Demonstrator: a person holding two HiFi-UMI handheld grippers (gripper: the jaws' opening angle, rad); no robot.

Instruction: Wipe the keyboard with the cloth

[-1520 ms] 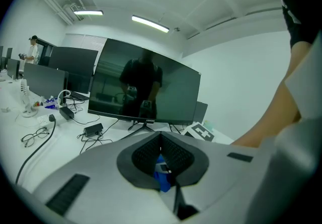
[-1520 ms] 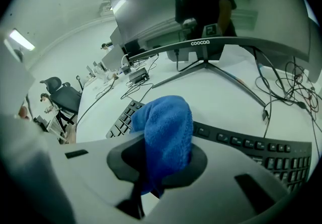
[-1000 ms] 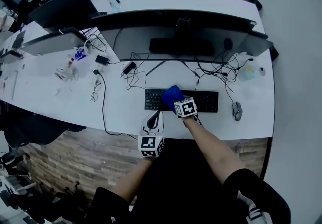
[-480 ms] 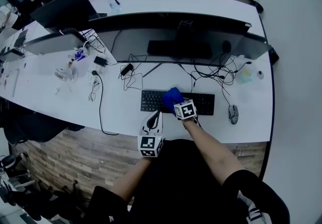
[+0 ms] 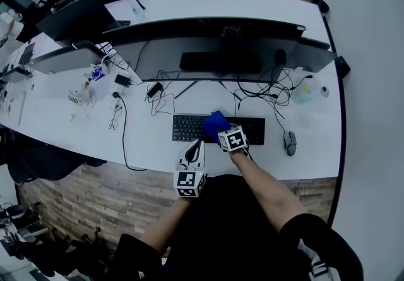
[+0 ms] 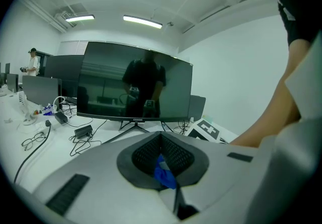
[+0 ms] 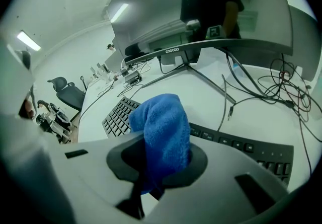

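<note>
Blue cloth point(image 7: 163, 122) sits in the right gripper point(image 7: 162, 165) — fingers clenched on it, the bulk bunching up and out past the fingertips. It is over the middle of the black keyboard point(image 5: 189, 127) on the white table point(image 5: 148, 141); contact with the keys is unclear. The left gripper point(image 6: 161, 140) is near the table edge, just left of the other — fingers pressed together, a small blue scrap at their base. A monitor point(image 6: 133, 82) stands beyond.

Blue cloth point(image 5: 215, 121) over black keyboard point(image 5: 187, 127)
</note>
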